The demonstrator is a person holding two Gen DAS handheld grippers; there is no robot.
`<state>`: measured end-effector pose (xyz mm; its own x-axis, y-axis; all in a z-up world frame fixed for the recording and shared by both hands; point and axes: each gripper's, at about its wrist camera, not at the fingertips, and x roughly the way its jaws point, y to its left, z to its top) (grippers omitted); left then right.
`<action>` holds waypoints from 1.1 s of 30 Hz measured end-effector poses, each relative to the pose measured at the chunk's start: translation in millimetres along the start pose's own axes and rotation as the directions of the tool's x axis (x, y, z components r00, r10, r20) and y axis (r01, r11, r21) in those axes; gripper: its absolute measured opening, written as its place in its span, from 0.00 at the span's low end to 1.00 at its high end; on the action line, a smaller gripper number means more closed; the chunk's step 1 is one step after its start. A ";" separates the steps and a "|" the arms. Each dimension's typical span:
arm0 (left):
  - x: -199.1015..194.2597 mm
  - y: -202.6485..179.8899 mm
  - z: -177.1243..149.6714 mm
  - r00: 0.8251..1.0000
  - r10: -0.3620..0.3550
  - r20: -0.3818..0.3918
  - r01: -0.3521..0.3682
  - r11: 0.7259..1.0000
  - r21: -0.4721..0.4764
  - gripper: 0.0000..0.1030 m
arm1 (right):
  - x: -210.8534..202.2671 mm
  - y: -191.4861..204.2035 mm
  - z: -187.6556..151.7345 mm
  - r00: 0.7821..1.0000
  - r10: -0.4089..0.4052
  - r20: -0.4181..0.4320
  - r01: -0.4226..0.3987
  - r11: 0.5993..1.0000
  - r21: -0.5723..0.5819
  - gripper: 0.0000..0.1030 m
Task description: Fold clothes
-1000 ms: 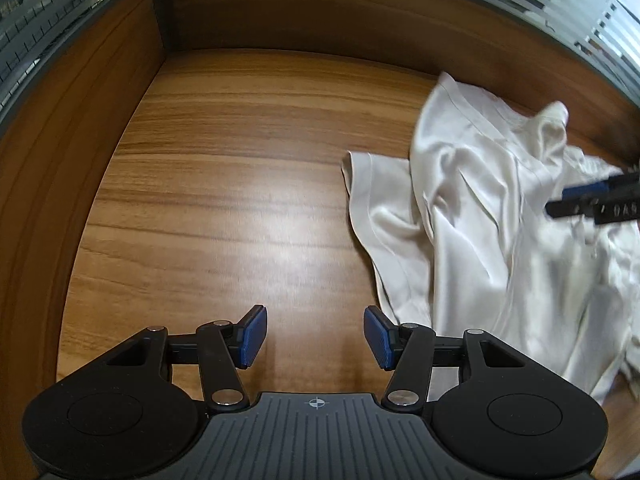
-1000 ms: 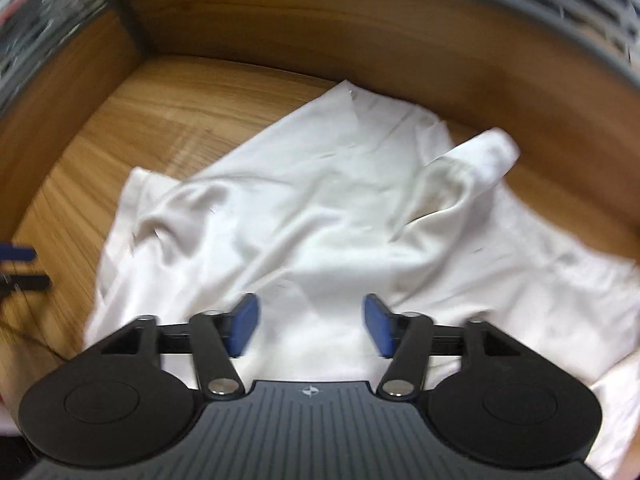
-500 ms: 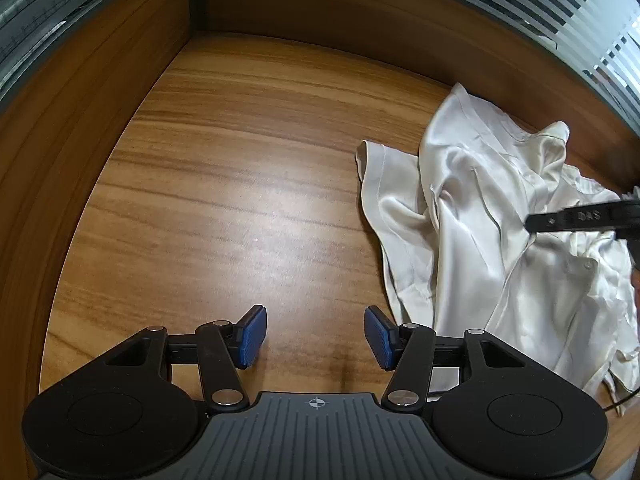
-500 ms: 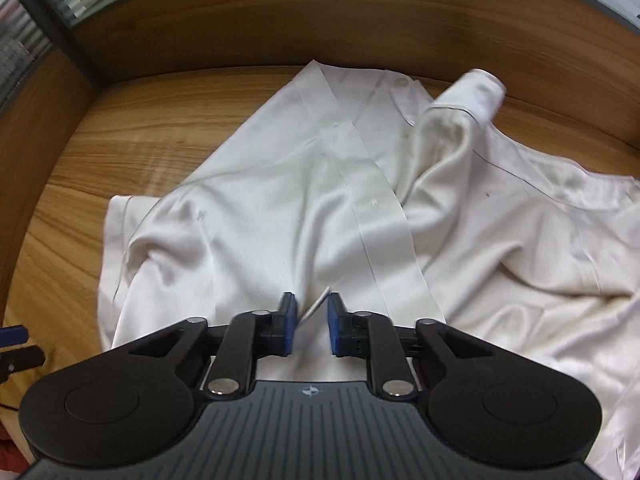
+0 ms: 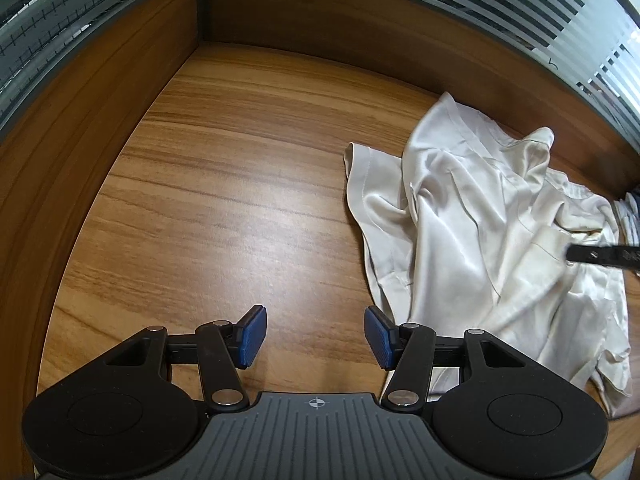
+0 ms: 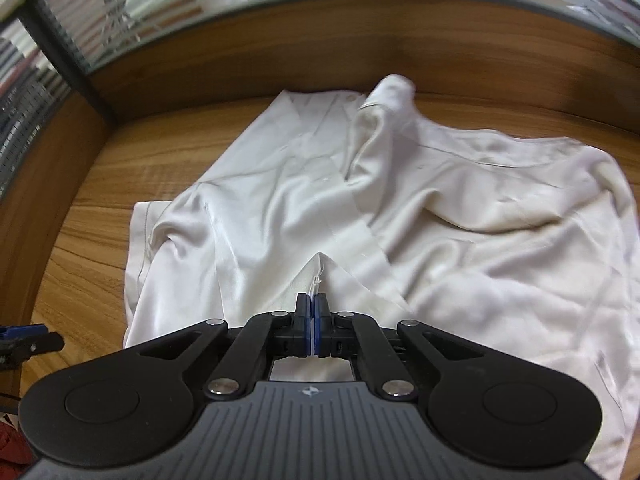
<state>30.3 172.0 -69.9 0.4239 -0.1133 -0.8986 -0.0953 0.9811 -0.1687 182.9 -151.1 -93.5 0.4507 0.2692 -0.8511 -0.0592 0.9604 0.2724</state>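
Note:
A crumpled cream satin shirt (image 6: 420,208) lies spread over the wooden desk, its cuffed sleeve (image 6: 394,90) bunched up near the back wall. My right gripper (image 6: 314,312) is shut on the shirt's near edge, a thin fold of fabric pinched between the blue pads. In the left wrist view the same shirt (image 5: 472,216) sits at the right, with the right gripper's tip (image 5: 600,258) reaching in over it. My left gripper (image 5: 316,334) is open over bare wood, left of the shirt's hem, with nothing between its fingers.
The wooden desk (image 5: 224,184) is closed in by wooden walls at the back (image 5: 360,28) and left, topped with striped frosted glass. The left gripper's tip (image 6: 24,340) shows at the left edge of the right wrist view. A red item (image 6: 12,446) lies at the bottom left.
My right gripper has gone from open to shut, pinching the shirt's near edge. The left gripper stays open and has drawn back slightly from the shirt.

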 end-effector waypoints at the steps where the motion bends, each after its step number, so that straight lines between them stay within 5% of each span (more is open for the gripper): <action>1: -0.6 -1.0 -0.4 1.000 0.004 -0.001 -0.004 1.000 0.000 0.55 | -9.8 -3.6 -6.1 1.000 -0.001 0.012 0.001 1.000 0.005 0.01; 8: -2.0 -6.5 2.1 0.999 0.031 -0.017 -0.031 1.000 -0.001 0.56 | -77.7 -45.9 -82.4 0.997 -0.059 0.043 0.053 0.991 0.121 0.01; 16: 2.7 -23.8 19.2 0.996 0.084 -0.016 -0.081 0.987 0.138 0.60 | -144.3 -107.2 -193.9 0.987 -0.158 0.021 0.143 0.934 0.328 0.01; 20: 16.1 -27.7 34.8 0.998 0.062 -0.023 -0.056 0.981 0.186 0.60 | -167.9 -118.8 -250.7 0.972 -0.236 -0.015 0.218 0.870 0.441 0.01; 27: 57.0 -40.6 64.0 0.997 -0.019 -0.076 0.042 0.950 0.309 0.60 | -190.4 -95.2 -338.7 0.904 -0.415 -0.105 0.388 0.693 0.608 0.01; 33: 85.6 -51.5 85.4 0.993 -0.071 -0.098 0.103 0.920 0.378 0.61 | -190.4 -48.9 -372.0 0.875 -0.467 -0.126 0.415 0.592 0.691 0.01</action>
<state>148.4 125.2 -103.6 0.3393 -0.1976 -0.9197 0.2969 0.9502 -0.0945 -231.4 -222.4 -111.6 0.3103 -0.2035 -0.9286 0.7670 0.6307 0.1181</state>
